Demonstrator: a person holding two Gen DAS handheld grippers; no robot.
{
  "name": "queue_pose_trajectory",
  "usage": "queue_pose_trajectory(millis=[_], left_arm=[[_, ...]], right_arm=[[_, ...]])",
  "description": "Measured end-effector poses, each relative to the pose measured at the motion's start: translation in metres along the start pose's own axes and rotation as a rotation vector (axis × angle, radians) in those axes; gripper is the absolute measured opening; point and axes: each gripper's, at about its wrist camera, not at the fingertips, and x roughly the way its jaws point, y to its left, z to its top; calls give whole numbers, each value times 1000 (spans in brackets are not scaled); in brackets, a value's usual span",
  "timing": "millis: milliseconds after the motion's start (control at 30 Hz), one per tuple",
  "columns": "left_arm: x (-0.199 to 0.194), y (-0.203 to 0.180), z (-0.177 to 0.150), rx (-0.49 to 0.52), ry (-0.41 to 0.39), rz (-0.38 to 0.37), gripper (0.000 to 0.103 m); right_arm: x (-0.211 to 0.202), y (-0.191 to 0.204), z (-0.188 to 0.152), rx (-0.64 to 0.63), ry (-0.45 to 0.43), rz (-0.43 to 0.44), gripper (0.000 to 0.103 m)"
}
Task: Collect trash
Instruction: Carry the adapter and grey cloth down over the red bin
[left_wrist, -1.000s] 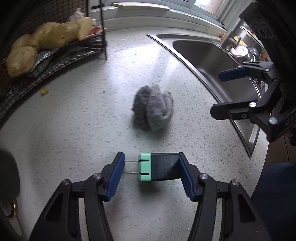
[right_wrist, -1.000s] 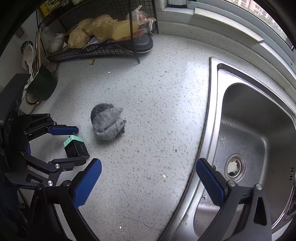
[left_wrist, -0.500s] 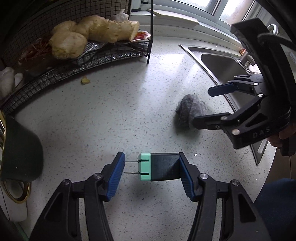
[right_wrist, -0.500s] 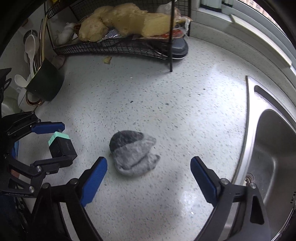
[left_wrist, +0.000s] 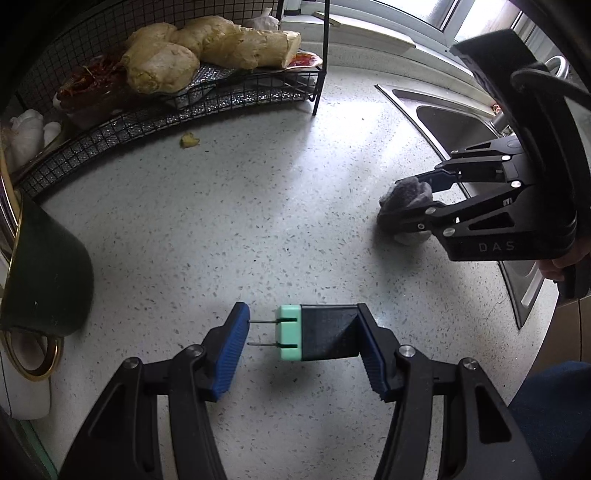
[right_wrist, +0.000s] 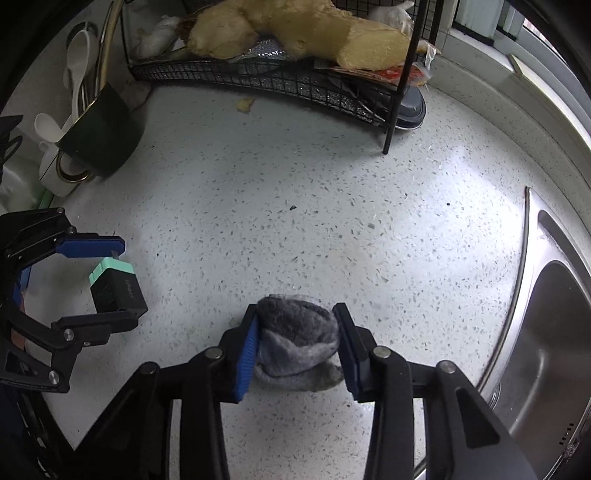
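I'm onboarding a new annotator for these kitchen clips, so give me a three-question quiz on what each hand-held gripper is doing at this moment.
1. True or false: the right hand-held gripper is closed around the crumpled grey fabric wad.
2. Which way do the metal prongs of the black plug adapter with a mint-green face point in the left hand-held gripper? A) toward its left pad B) toward its right pad
3. Fill in: the small yellow scrap lies on the speckled countertop beside the black wire ____.

Key: 1 true; 2 A; 3 rack.
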Motion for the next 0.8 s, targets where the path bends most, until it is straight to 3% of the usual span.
queue_pose_trajectory(millis=[200, 467, 800], left_arm=[[-6, -20, 2, 0, -9, 14, 55], [-19, -65, -1, 41, -12, 34, 55], [-41, -168, -16, 60, -24, 58, 55]], right_arm=[[-23, 0, -18, -21, -32, 1, 34], [-67, -2, -69, -118, -53, -37, 34], [-125, -31, -147, -129, -107, -22, 34]])
